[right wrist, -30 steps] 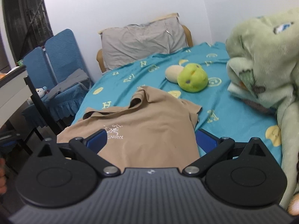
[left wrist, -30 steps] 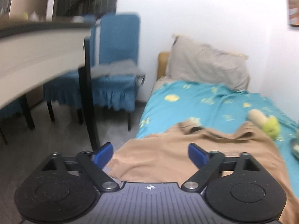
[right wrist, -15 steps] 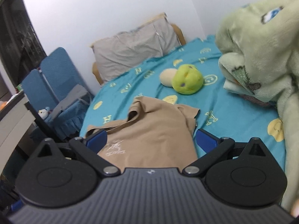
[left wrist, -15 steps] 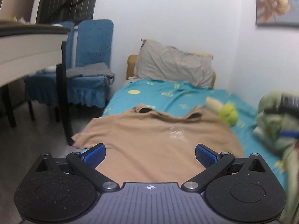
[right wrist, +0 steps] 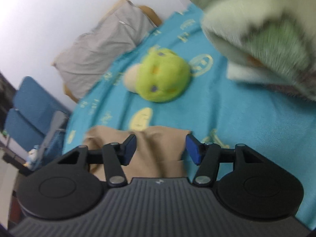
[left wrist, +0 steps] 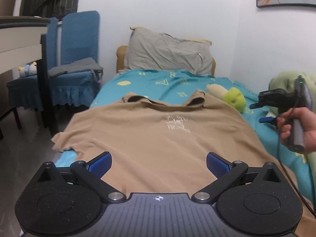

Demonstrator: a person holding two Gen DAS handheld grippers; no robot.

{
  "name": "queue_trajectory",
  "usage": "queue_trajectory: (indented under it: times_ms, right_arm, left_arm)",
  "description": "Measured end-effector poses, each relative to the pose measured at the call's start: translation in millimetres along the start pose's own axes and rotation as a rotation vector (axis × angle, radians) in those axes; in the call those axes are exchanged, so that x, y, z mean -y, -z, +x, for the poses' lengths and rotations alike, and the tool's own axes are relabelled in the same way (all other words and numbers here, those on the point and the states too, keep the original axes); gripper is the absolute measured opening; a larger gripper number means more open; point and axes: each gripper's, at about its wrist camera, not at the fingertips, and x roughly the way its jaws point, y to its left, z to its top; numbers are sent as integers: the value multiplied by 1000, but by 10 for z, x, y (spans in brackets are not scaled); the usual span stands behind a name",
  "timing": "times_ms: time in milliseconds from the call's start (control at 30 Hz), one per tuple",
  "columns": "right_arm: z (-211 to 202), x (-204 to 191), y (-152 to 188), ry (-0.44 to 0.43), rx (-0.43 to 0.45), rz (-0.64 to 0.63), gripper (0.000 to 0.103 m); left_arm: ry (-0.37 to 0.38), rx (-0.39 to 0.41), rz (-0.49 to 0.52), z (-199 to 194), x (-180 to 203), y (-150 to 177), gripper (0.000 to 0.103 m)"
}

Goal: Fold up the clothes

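Since half a second ago the right hand-held gripper (right wrist: pixel 161 148) has dropped low and tilted, moving from a high overview of the bed to the far right sleeve of the tan shirt (left wrist: pixel 158 138); its jaws are spread and straddle the sleeve cloth, not yet closed on it. The left hand-held gripper (left wrist: pixel 159 163) has advanced slightly over the near hem, jaws spread wide, holding nothing. Judgement: the task stands at the first grasp, and no fold is made. The shirt lies flat, front up, collar toward the pillow (left wrist: pixel 167 52), spanning most of the bed (left wrist: pixel 158 81). Its left sleeve hangs over the bed's left edge, toward the floor. On the right, the green plush toy (right wrist: pixel 162 77) lies near the sleeve and the fleece blanket (right wrist: pixel 266 29) crowds the bed's right edge, so room there is tight. The middle of the shirt offers open room for folding inward.
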Motion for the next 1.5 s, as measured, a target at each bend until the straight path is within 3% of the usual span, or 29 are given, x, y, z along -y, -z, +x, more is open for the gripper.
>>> queue_trajectory:
  times_ms: [167,233,267,300,400,667,833,900,967,1033,1100,1133,1233,1333,1500]
  right_arm:
    - [390,130,126,-41,-87,74,56]
    - [431,56,172,-33,-91,37,34]
    - [419,3,186,-12,-76,8,13]
    - [407,-51,199,9,-62,-21,10]
    - [219,-115,131,22,20,-33,8]
    - [-381,-339,-309,147,250,-258,3]
    - [-414,-101,-351,172,184,-227,4]
    - [-411,23,-321,119,115,-154,5]
    - [-484,53,-251,99,119,-130,7]
    - [-550,37,-227,77,114,-137,22]
    - [-612,12,-202,61,108,-130,85]
    - [-677,27,-174,31,127,-102,91]
    - [-745,85,-94,-32,110,16,88]
    - [-547,206,63,-17,-44,182,89]
    - [-249,348,383,25,-127,288,89]
  left_arm:
    - [15,-43,-11,197,-25,89,103]
    - [11,-57,-22,226,-39,103,102]
    - [11,-59,-30,224,-52,108,102]
    - [10,-59,-38,219,-63,111,102]
    - [10,-47,-58,177,-85,101,102]
    - [-2,-39,-47,166,-57,93,102]
    - [-12,-43,-41,180,-56,98,102]
    - [-18,-42,-42,172,-61,100,102]
    - [-23,-41,-42,162,-61,101,102]
    - [-27,-39,-42,146,-62,100,102]
    - [-31,-37,-42,125,-63,99,102]
    - [-32,-37,-42,116,-62,101,102]
    - [-36,-41,-40,107,-50,106,102]
    - [-43,-47,-34,109,-34,116,102]
    - [-52,-58,-29,135,-31,138,102]
